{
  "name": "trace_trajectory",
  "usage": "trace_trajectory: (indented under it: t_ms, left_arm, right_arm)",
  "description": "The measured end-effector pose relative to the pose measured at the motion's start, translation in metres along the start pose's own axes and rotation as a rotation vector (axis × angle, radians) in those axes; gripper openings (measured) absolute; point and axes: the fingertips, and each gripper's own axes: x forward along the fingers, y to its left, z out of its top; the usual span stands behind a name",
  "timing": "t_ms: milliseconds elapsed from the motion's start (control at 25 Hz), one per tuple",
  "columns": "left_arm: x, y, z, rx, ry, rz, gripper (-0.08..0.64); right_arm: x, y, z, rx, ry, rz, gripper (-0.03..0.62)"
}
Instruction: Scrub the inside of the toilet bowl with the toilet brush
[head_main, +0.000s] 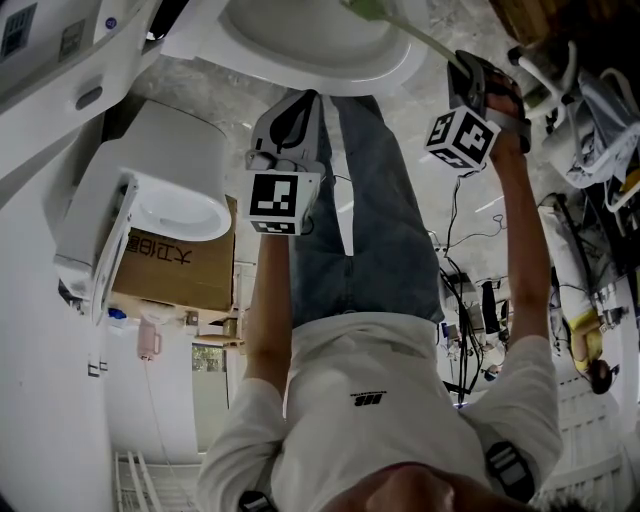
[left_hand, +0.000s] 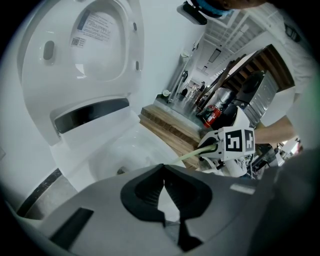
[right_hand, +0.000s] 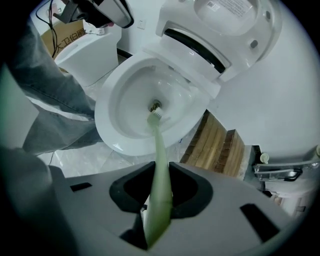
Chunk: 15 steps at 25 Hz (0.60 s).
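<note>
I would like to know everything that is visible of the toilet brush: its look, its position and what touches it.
The toilet brush is pale green and looks like plastic. Its long slim handle widens and flattens toward the held end, and the right gripper has its jaws shut on that wide end. The handle slopes down into the white toilet bowl. Its small head, with pale bristles, sits at the bottom, at the drain opening. Nothing else touches the brush.

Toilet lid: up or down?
Up. The lid stands raised behind the open bowl, and the toilet brush reaches down into that bowl.
</note>
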Motion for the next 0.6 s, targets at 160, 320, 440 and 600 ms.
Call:
trace_trajectory:
  t_ms: [160, 320, 440, 600]
  left_arm:
    - [-0.002, 0.0, -0.002, 0.0, -0.002, 0.0, 0.011]
    - [-0.005, 0.0, -0.005, 0.001, -0.002, -0.002, 0.011]
    - [-0.008, 0.0, -0.007, 0.004, -0.002, -0.005, 0.011]
    - [-0.011, 0.0, -0.009, 0.006, -0.003, -0.008, 0.011]
  right_arm:
    - [-0.006, 0.01, -0.003, 0.007, 0.011, 0.026, 0.077]
    - [-0.011, 0.023, -0.006, -0.006, 0.021, 0.052, 0.077]
    - [-0.015, 0.031, -0.006, -0.033, 0.025, 0.072, 0.077]
    - [-0.021, 0.038, -0.004, -0.067, 0.028, 0.1, 0.077]
